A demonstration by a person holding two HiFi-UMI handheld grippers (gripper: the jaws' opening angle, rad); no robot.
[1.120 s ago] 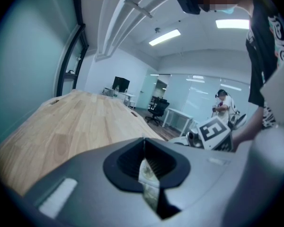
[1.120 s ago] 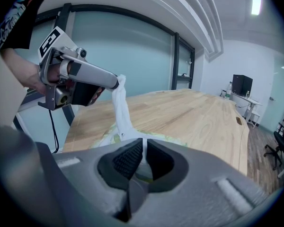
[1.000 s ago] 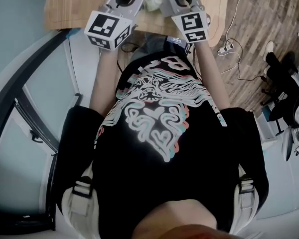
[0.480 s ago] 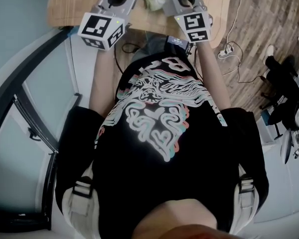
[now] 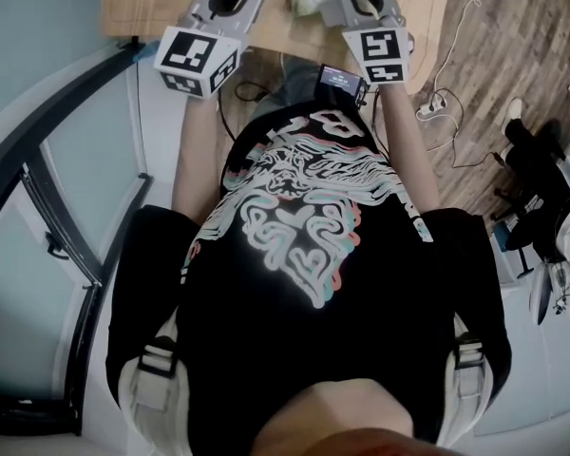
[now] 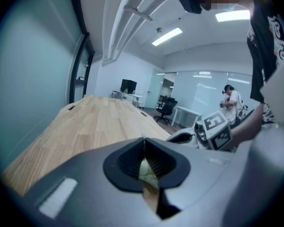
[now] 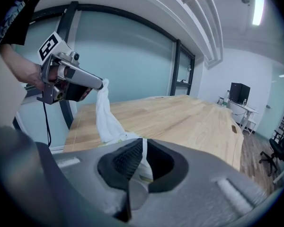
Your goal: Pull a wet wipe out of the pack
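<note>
The left tongs point(image 7: 102, 83) are pinched shut on a white wipe point(image 7: 106, 115) stretched up from the pack point(image 5: 309, 0) over the table point(image 7: 189, 122), while the right tongs point(image 7: 141, 162) clamp the pack's edge; a sharp pull could tear the wipe or drag out a second.

Left hand-held gripper point(image 7: 102, 83) pinches a wet wipe point(image 7: 105, 115) stretched from the pack point(image 7: 146, 168) in the right hand-held gripper point(image 7: 143, 143).
</note>
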